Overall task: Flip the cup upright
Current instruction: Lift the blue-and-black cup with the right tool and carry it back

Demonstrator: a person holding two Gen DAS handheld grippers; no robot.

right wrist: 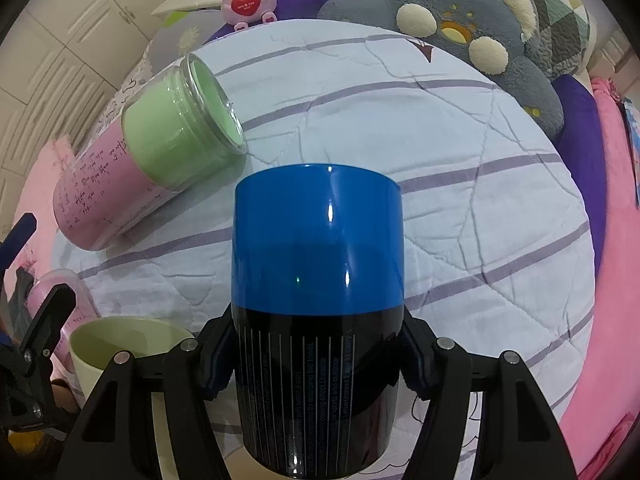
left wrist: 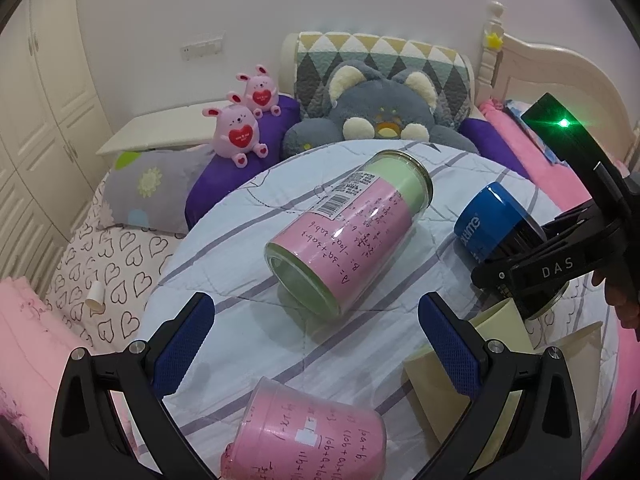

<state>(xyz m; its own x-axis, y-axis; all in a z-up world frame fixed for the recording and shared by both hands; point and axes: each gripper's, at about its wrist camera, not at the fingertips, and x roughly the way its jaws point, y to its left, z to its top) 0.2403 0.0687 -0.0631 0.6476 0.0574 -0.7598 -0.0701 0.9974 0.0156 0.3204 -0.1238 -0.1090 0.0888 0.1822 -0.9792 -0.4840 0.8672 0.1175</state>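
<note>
A blue and black cup (right wrist: 318,296) fills the right wrist view. My right gripper (right wrist: 316,364) is shut on its black part, pads on both sides. The same cup (left wrist: 486,220) shows at the right of the left wrist view, held in the right gripper (left wrist: 516,256) above the quilt. My left gripper (left wrist: 316,340) is open and empty, low over the quilt. A pink and green glass jar (left wrist: 348,232) lies on its side just beyond its fingertips; it also shows in the right wrist view (right wrist: 140,160).
A second pink jar (left wrist: 308,432) lies on its side under the left gripper. A pale green cup (right wrist: 120,352) stands near the right gripper. A grey plush toy (left wrist: 380,116), pink bunnies (left wrist: 240,132) and pillows line the far edge of the striped quilt (right wrist: 460,200).
</note>
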